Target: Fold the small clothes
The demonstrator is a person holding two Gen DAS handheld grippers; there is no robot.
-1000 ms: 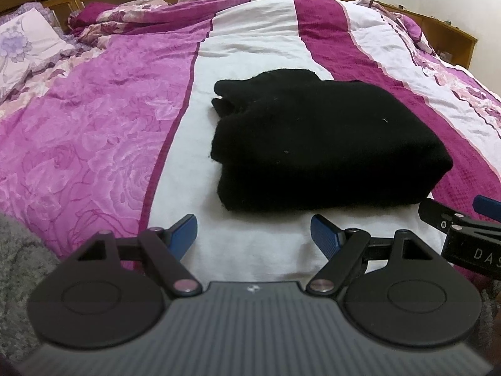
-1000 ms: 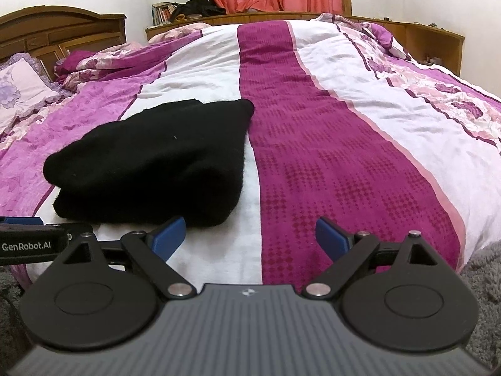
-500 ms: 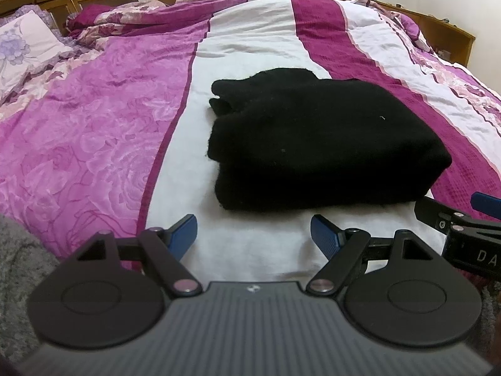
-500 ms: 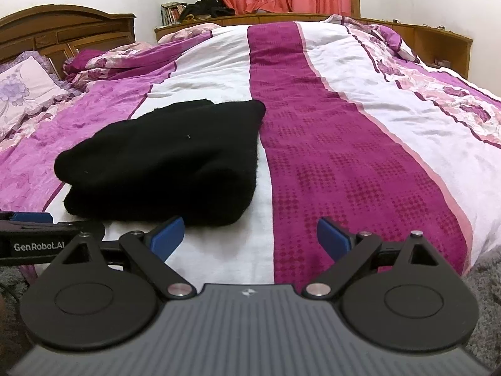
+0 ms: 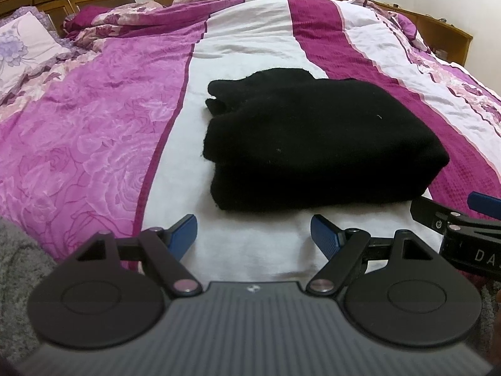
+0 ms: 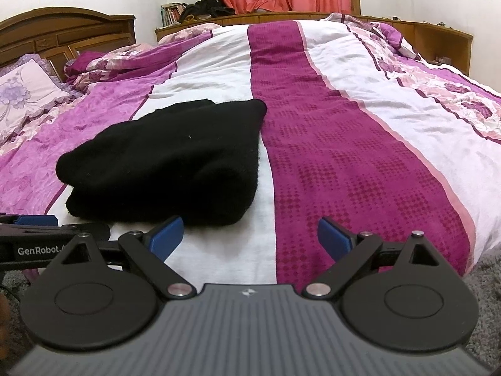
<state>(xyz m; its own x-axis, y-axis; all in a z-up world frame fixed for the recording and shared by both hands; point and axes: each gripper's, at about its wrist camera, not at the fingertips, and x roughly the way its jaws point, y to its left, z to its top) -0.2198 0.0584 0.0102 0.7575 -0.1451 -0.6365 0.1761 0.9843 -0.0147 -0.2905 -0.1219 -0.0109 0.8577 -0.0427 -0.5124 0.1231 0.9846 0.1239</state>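
Black garment [image 5: 319,144], knitted and folded into a thick rectangular bundle, lies on the white stripe of the bedspread [image 5: 94,131], its right edge reaching onto the dark magenta stripe. It sits just ahead of the left gripper [image 5: 253,233], apart from the blue pads, a strip of white cloth showing between the bundle's near edge and the fingertips. The left gripper's jaws stand wide apart with nothing between them. In the right wrist view the bundle [image 6: 169,163] lies ahead and to the left of the right gripper [image 6: 250,235], whose left pad sits close to the near fold without clearly touching it; those jaws also stand wide apart over bare bedspread [image 6: 360,156]. Each gripper shows in the other's view only as a sliver at the frame edge: the right gripper [image 5: 469,216] cut off at the right side, the left gripper [image 6: 40,228] at the left side. How many layers the bundle holds is hard to tell, since the black fabric swallows its folds. A pillow [image 6: 22,94] and wooden headboard [image 6: 62,34] stand at far left.
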